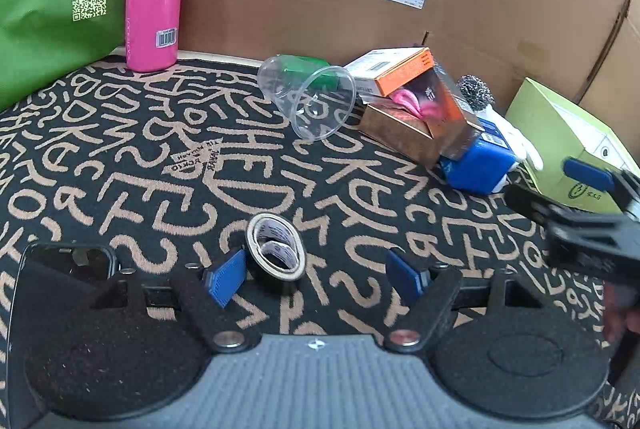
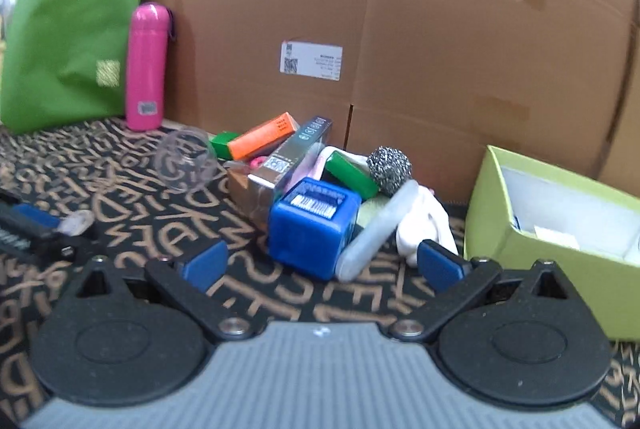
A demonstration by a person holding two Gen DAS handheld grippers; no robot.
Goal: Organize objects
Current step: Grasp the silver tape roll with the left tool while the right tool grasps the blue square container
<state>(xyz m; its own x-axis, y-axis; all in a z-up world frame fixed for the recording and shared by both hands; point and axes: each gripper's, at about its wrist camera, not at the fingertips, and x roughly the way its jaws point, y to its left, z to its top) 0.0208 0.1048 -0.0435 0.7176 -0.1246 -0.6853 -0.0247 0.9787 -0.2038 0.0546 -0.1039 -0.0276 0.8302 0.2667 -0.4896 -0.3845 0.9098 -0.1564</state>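
A: Which thing does the next move turn on?

B: By my reading, the roll of tape (image 1: 275,252). It stands on edge on the patterned counter (image 1: 120,157), its open core facing the left wrist camera and tipped a little.

A: Where does it lie from the jaws?

B: Between the pads of the left gripper (image 1: 316,279), close against the left pad and well off the right one. Those jaws stand wide and hold nothing.

A: And the other hand?

B: The right gripper (image 2: 320,265) also gapes wide and empty, facing the blue cube (image 2: 312,229) in the heap, with the green box (image 2: 560,225) to its right. The left is plainly nearer the tape. Shifting left would centre it before closing.
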